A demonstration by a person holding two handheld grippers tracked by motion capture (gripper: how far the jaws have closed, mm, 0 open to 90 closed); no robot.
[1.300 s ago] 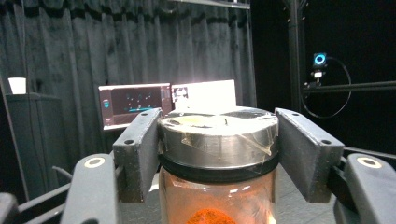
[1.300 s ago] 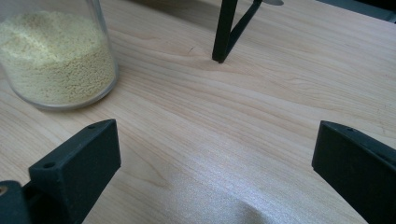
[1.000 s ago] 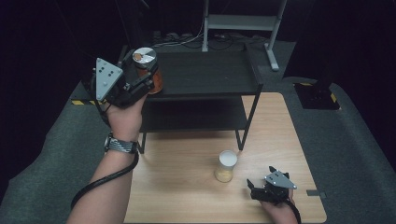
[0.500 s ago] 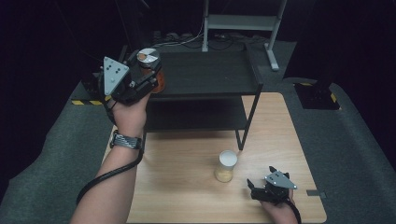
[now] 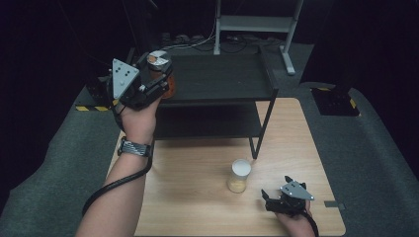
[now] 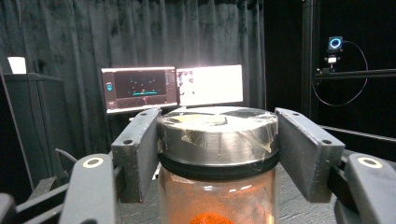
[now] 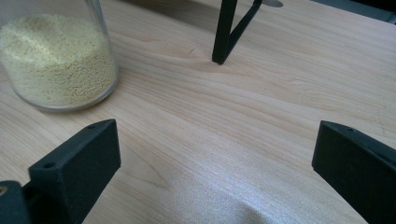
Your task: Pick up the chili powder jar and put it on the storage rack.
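Note:
My left gripper is shut on a glass jar of orange powder with a silver lid, held up at the left end of the black shelf's top board. In the left gripper view the jar sits upright between both jaws, which press on its lid and neck. My right gripper rests low on the wooden table near the front right, open, with nothing between its jaws. A second jar with yellow grains and a white lid stands just left of it; in the right gripper view that jar is at the top left.
The black two-level shelf stands at the back of the table; its front right leg comes down behind the yellow jar, and the leg's foot is ahead of my right gripper. Grey carpet surrounds the table. Monitors glow beyond the orange jar.
My left hand has carried the orange jar slightly rightward and farther back, toward the shelf's top board. The right gripper and the yellow jar have stayed still.

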